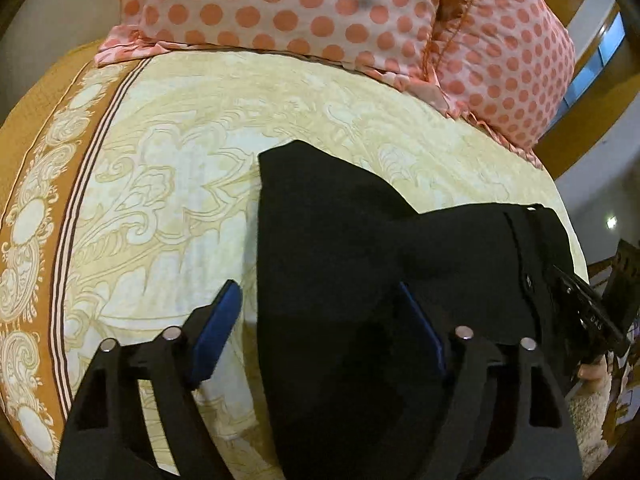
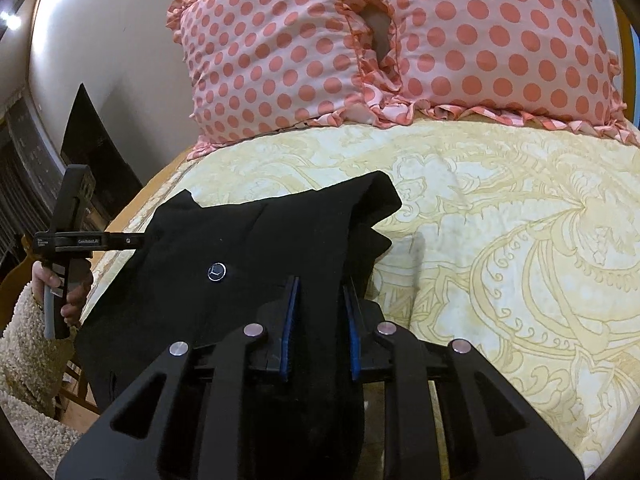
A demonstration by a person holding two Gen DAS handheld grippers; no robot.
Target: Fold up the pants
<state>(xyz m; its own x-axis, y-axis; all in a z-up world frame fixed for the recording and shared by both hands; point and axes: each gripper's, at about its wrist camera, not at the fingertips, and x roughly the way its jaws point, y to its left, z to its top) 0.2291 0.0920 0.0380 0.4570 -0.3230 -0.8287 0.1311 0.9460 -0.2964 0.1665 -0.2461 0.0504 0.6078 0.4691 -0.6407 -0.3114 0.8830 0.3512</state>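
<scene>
Lying bunched on yellow bedsheet (image 1: 168,200) below polka-dot pillows (image 2: 400,48), black pants (image 1: 340,240); spreading wide over them left of waistband button (image 2: 216,271), left gripper (image 1: 320,328); clamping their fabric right of it, right gripper (image 2: 320,320).

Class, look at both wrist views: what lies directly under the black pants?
The black pants lie on the cream patterned bedspread, which shows all around them. The bedspread beneath the fabric is covered and cannot be seen.
</scene>
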